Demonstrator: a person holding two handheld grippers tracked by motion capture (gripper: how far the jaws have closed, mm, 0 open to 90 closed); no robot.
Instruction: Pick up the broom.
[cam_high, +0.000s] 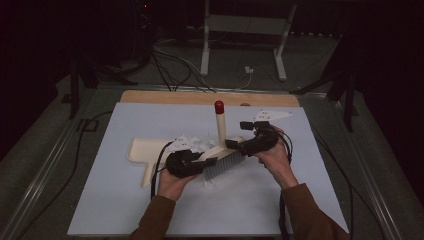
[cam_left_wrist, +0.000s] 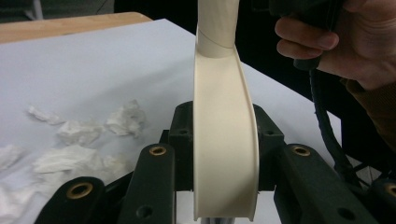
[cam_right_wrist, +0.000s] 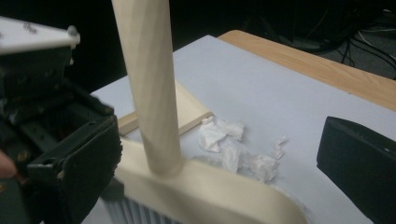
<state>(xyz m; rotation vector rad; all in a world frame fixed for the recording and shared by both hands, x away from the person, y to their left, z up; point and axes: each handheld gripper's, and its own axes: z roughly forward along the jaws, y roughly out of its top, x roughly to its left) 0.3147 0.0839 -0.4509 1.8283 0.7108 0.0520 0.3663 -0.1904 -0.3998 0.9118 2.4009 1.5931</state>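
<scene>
A hand brush has a cream head (cam_left_wrist: 224, 140), grey bristles (cam_high: 225, 165) and a wooden handle (cam_high: 220, 127) with a red tip, which stands upright. My left gripper (cam_high: 206, 162) is shut on one end of the head, a jaw on each side. My right gripper (cam_high: 235, 143) is open at the other end by the handle's base. Its right-hand jaw stands apart from the brush head (cam_right_wrist: 210, 186) and the handle (cam_right_wrist: 149, 84). A cream dustpan (cam_high: 142, 152) lies flat to the left. Crumpled tissue bits (cam_high: 197, 145) lie between the dustpan and the brush.
The work lies on a white board (cam_high: 150, 200) over a wooden table whose edge (cam_high: 210, 97) shows at the back. One tissue scrap (cam_high: 209, 183) lies in front of the bristles. Cables and a white stand (cam_high: 245, 30) are on the floor beyond.
</scene>
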